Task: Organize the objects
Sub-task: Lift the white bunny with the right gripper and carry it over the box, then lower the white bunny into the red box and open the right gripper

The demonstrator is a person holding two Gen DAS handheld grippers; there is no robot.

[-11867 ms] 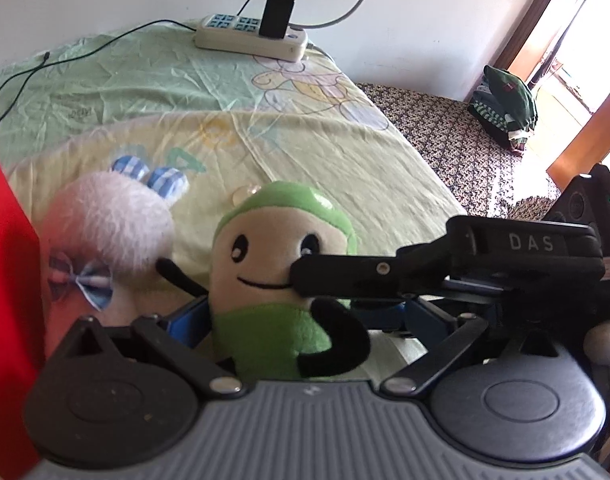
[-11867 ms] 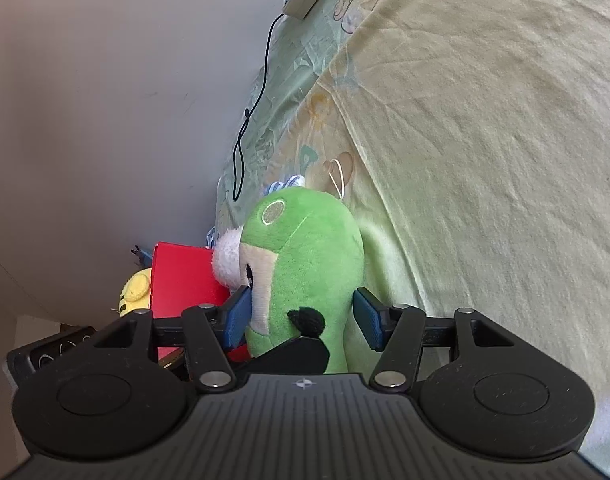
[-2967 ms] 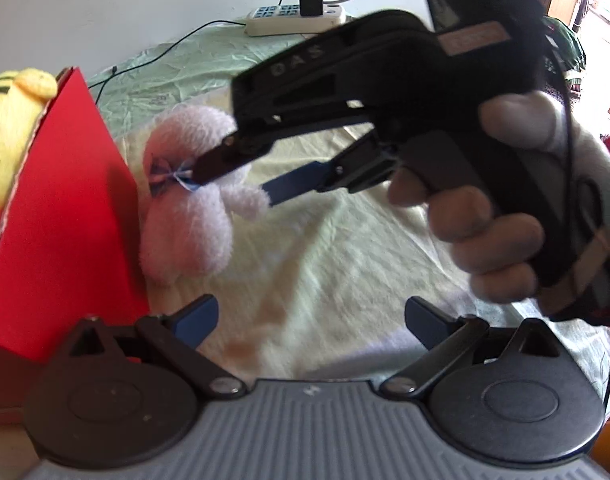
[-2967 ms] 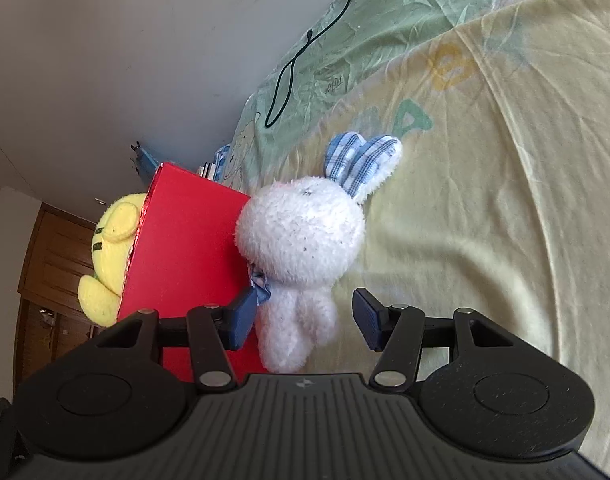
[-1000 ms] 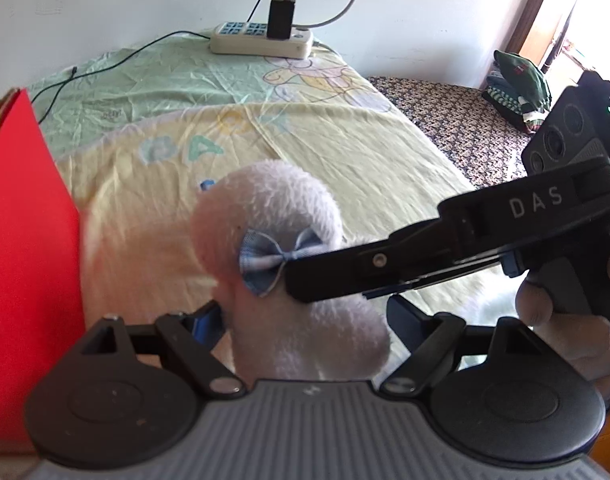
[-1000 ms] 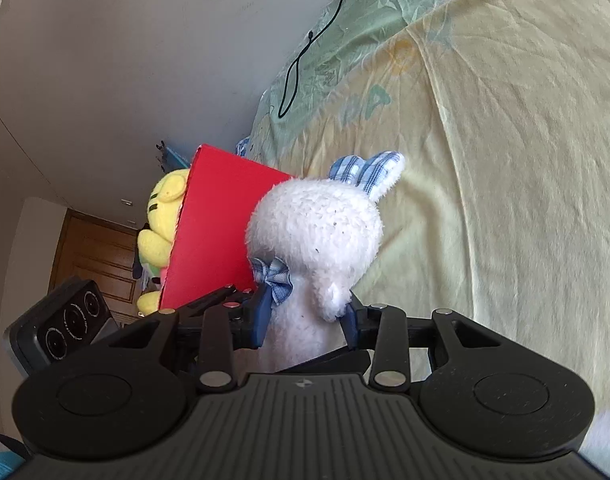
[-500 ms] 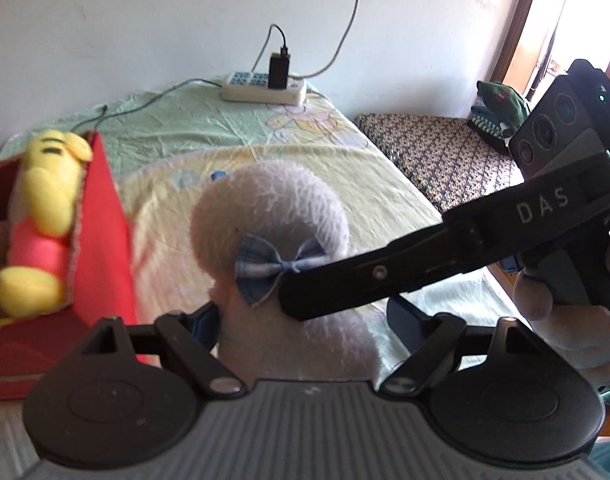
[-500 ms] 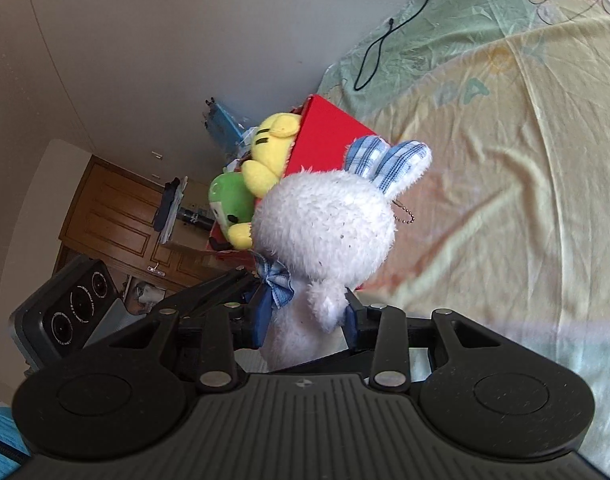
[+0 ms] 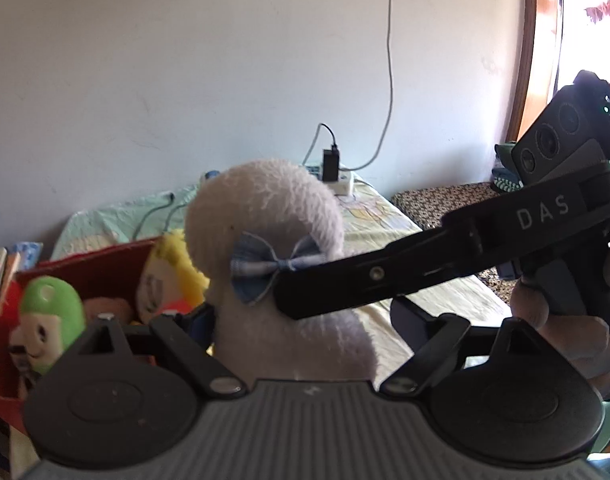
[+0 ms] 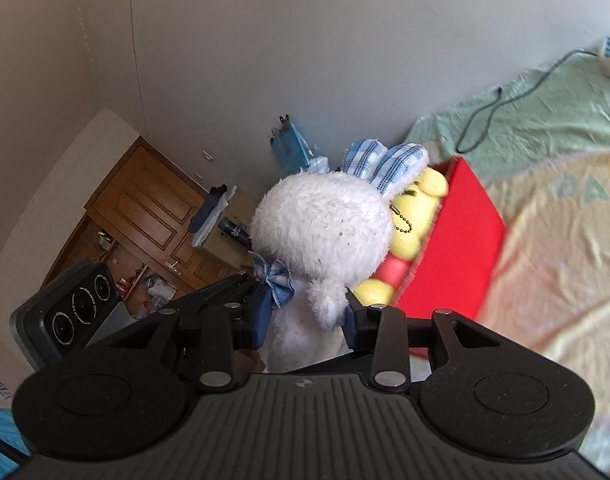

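A white plush bunny (image 9: 265,208) with a blue bow and checked ears (image 10: 385,160) hangs in the air beside the open red box (image 10: 457,240). My right gripper (image 10: 307,314) is shut on its body just under the head. In the left wrist view one right finger (image 9: 365,276) crosses the bunny's front. My left gripper (image 9: 303,316) stands closed in around the bunny's lower body; its left pad touches the fur and its right pad is partly hidden. The red box (image 9: 85,264) holds a green plush (image 9: 51,304) and a yellow plush (image 9: 173,264).
The bed (image 10: 565,240) with a yellow-green sheet stretches to the right. A power strip (image 9: 341,182) and its cables lie at the head by the wall. A person's hand (image 9: 545,320) holds the right gripper. A wooden cabinet (image 10: 145,200) stands beyond the box.
Both grippers have lifted the bunny off the sheet and carried it left, up to the red box. The inside of the box and its toys have come into view.
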